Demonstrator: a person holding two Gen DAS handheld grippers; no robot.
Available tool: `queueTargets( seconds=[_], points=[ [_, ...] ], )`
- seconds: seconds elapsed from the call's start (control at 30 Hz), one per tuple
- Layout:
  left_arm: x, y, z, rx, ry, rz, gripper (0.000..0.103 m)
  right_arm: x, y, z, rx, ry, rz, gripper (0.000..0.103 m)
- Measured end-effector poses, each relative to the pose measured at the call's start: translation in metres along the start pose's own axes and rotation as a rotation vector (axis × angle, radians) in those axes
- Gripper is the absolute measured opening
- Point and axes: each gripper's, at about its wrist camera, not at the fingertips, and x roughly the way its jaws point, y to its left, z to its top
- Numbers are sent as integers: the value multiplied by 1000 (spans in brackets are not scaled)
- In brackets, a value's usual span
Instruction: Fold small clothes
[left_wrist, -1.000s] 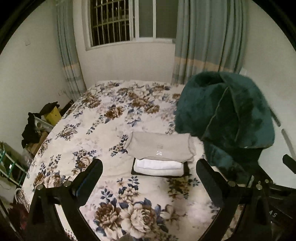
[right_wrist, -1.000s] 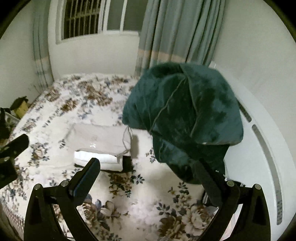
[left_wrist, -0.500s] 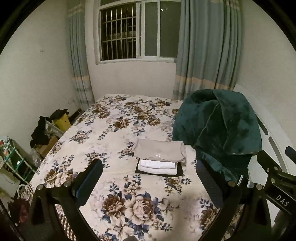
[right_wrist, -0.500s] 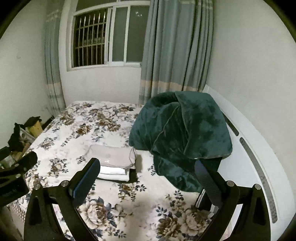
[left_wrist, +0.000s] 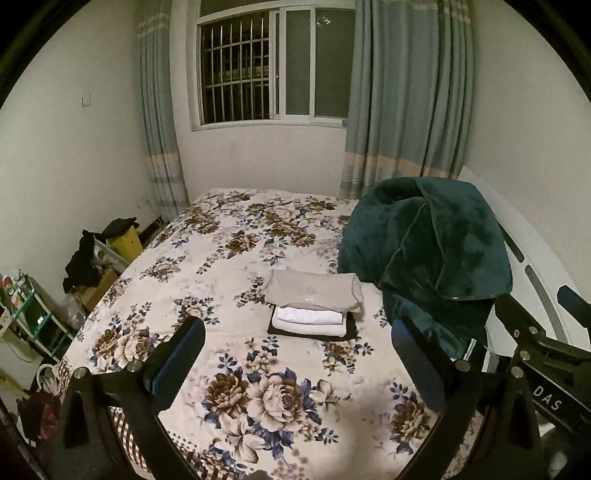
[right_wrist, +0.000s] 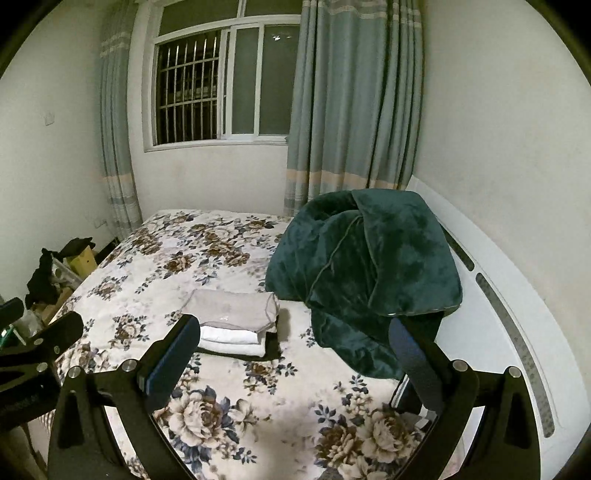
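Observation:
A stack of folded small clothes lies on the flowered bed (left_wrist: 236, 369): a beige garment (left_wrist: 314, 291) on top, white ones (left_wrist: 308, 320) under it, a black one (left_wrist: 351, 328) at the bottom. The stack also shows in the right wrist view (right_wrist: 234, 308). My left gripper (left_wrist: 297, 350) is open and empty, held back from the stack above the bed's near part. My right gripper (right_wrist: 293, 349) is open and empty too, to the right of the left one, also away from the stack.
A dark green plush blanket (left_wrist: 428, 254) is heaped at the bed's right side, next to the stack, against a white headboard (right_wrist: 517, 332). Boxes, dark clothes and a shelf (left_wrist: 33, 314) crowd the floor left of the bed. Window and curtains (left_wrist: 406, 92) lie beyond.
Both grippers have drawn back and up from the stack, so it looks smaller and more of the room shows. The clothes have not moved. Both grippers stayed open.

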Motion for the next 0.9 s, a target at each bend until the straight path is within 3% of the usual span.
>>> queueTargets(
  seconds=[0.9],
  points=[
    [-14,2,-3,-12,-29,35,103,0,-3,-3,3,-8,19,103]
  ],
)
